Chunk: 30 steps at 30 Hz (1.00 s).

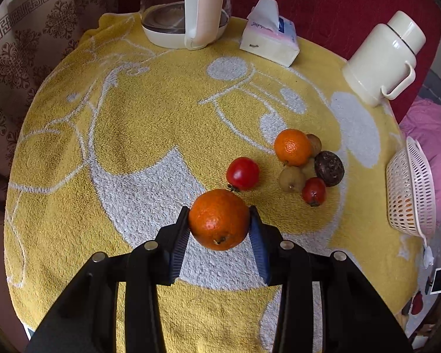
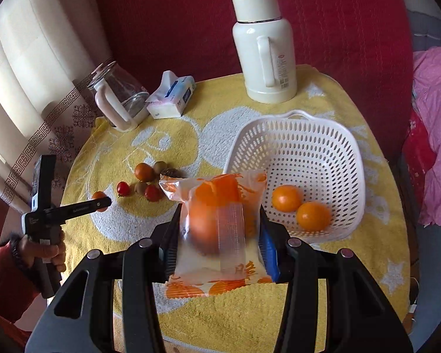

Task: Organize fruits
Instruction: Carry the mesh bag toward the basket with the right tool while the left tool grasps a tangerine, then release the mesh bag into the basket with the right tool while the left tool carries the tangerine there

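left gripper [image 1: 219,220] clamped on an orange [image 1: 219,219] just above the towel [image 1: 132,135]; right gripper [image 2: 219,229] pinching a wrapped orange [image 2: 217,226] beside the basket [image 2: 294,135]. lift straight, carry level, release low inside the basket, clear of two oranges [image 2: 300,209] there.

Two close claw-mounted fisheyes angled steeply down over one shared yellow towel [image 1: 150,111], loose fruit cluster [image 1: 305,164].

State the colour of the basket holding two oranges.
White. The perforated basket shows best in the right wrist view, with two oranges inside.
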Tool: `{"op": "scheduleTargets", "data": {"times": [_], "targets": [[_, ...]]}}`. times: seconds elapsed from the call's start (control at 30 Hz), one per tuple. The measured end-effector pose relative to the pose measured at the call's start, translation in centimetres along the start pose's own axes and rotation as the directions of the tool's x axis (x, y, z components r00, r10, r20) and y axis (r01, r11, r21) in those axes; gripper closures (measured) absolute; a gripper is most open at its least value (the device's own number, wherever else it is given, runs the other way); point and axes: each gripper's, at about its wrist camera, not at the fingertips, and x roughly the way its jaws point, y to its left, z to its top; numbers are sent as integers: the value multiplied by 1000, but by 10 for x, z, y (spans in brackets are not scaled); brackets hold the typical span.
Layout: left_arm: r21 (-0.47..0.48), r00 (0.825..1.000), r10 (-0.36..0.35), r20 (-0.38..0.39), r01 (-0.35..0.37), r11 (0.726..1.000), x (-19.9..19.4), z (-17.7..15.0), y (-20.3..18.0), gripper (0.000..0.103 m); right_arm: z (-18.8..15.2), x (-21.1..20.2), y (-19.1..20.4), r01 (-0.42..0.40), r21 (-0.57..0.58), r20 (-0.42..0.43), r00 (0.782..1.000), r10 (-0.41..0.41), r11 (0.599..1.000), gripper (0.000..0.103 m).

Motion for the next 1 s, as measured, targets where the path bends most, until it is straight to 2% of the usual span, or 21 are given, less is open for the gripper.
{"op": "scheduleTargets", "data": {"times": [0.23,0.53,0.77,1.0], "targets": [[-31,999,12,47,-11,999,-33,-8,-3,63,23,11,-41,52,22,17,998,-52,998,56],[-80,992,55,110,-46,996,-85,-29,-7,63,50,50,-78,112,-32,-3,994,-112,993,56],[-106,987,81,138,-67,992,-116,-50,-15,63,56,83,-89,120,-86,-54,991,-125,989,56],[-107,984,92,152,-77,991,-133,-65,-30,63,53,97,-90,118,-119,-73,989,-127,986,55]]}}
